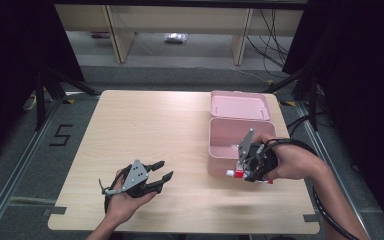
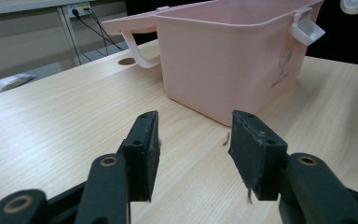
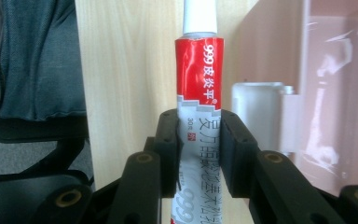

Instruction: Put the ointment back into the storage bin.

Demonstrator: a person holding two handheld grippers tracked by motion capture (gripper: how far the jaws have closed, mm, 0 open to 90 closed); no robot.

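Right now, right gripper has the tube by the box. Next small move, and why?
Probably lift the tube over the near wall of the pink box: the right gripper is clamped on it just outside that wall, and the lid lies open behind.

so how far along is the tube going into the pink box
Done: the pink box stands open, lid folded back, and the right gripper has its jaws clamped on the red and white tube. In hand: the tube sits just outside the box's near wall, above the table. Left: lifting it over the rim and letting go inside. The left gripper waits open, holding nothing.
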